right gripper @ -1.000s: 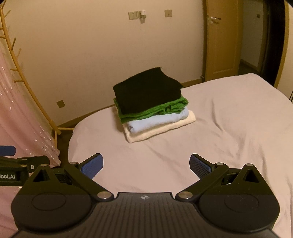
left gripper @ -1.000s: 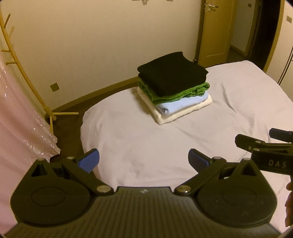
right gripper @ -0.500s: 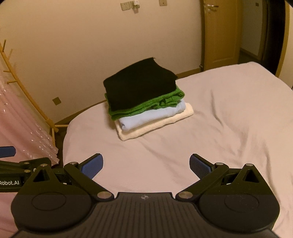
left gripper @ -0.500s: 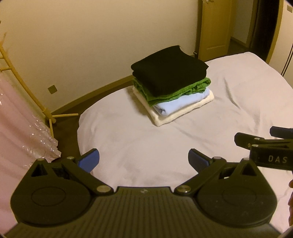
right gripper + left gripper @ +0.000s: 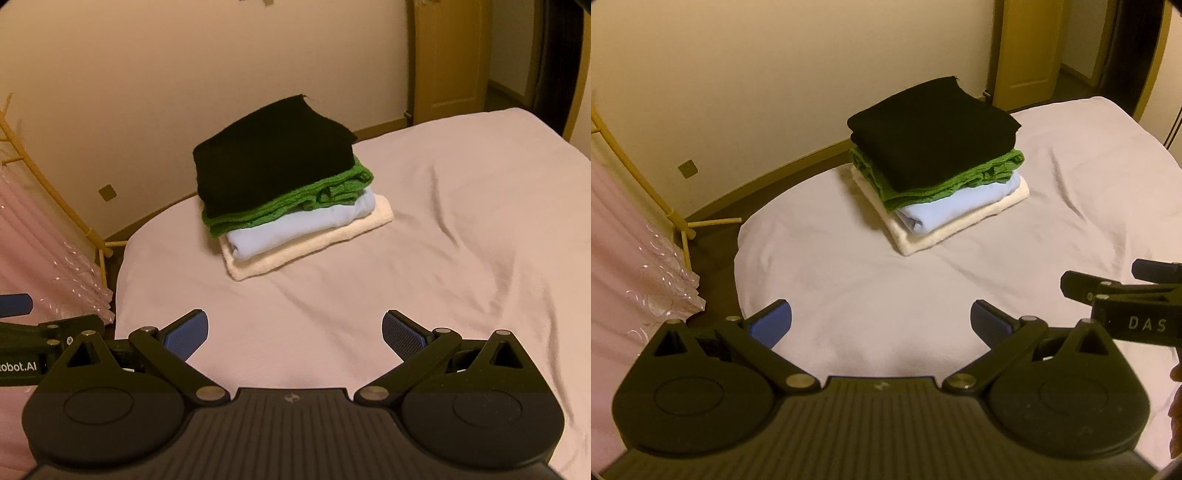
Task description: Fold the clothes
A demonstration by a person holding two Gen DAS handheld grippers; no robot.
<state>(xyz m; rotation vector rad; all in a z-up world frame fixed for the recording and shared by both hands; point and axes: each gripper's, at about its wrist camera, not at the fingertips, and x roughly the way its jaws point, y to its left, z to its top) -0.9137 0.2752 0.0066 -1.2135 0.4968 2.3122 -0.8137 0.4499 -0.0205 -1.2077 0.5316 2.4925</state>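
A neat stack of folded clothes sits on the bed [image 5: 1071, 221]: a black piece [image 5: 934, 129] on top, then a green one [image 5: 997, 171], a light blue one [image 5: 960, 206] and a cream one [image 5: 979, 218] at the bottom. The same stack shows in the right wrist view, black piece [image 5: 273, 158] uppermost. My left gripper [image 5: 881, 321] hovers open over the bare sheet short of the stack, nothing between its fingers. My right gripper [image 5: 295, 330] is open too, empty, beside the left one.
A wooden drying rack [image 5: 665, 206] with pink fabric [image 5: 624, 258] stands left of the bed. Dark floor [image 5: 713, 240] lies between rack and bed [image 5: 480, 240]. A wooden door [image 5: 1027, 48] is at the back right. The right gripper's side [image 5: 1126, 306] shows at the left view's right edge.
Both grippers have moved closer to the stack and tilted downward; the stack looks larger and the wall switches and door handle have left the view. Both stayed open.
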